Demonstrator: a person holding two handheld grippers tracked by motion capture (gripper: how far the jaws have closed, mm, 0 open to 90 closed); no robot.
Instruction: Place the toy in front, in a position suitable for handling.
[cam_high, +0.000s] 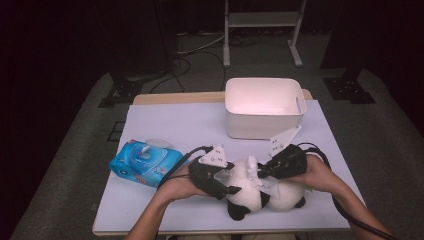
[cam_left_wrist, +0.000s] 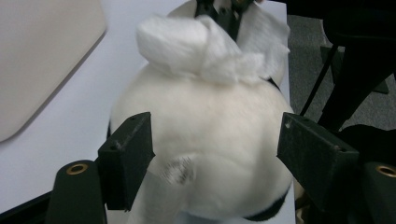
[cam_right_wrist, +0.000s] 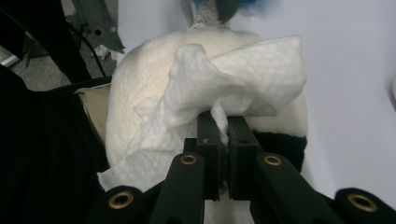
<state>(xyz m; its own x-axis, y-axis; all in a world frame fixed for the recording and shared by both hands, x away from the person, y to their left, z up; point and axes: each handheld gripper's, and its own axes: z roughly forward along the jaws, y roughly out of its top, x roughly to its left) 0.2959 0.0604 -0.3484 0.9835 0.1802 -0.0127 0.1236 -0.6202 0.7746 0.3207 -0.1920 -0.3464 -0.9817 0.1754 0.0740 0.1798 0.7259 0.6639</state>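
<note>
- Far left on the counter (cam_high: 165, 120), a blue wet-wipe pack (cam_high: 146, 162) lies flat, well apart from the work and untouched.
- The left hand-held gripper (cam_high: 220, 181) reaches in from the left; in the left gripper view its two black pads stand wide on either side of the plush panda (cam_left_wrist: 205, 154), and whether they press the fur or merely flank it I cannot tell.
- The plush panda (cam_high: 262, 187) lies on its side near the front edge of the counter, long axis running left to right, directly between the two hands.
- The white wipe (cam_right_wrist: 224, 88) sits bunched on top of the toy; the right hand-held gripper (cam_right_wrist: 223, 128) has it pinched tight between closed jaws, coming in from the right. This hand is the nearer one for any rubbing stroke, which would run along the toy's back toward the left gripper.
- Behind, right of centre, an empty white bin (cam_high: 263, 107) stands on the white counter cover; beyond lie grey floor, cables and a dark room.
</note>
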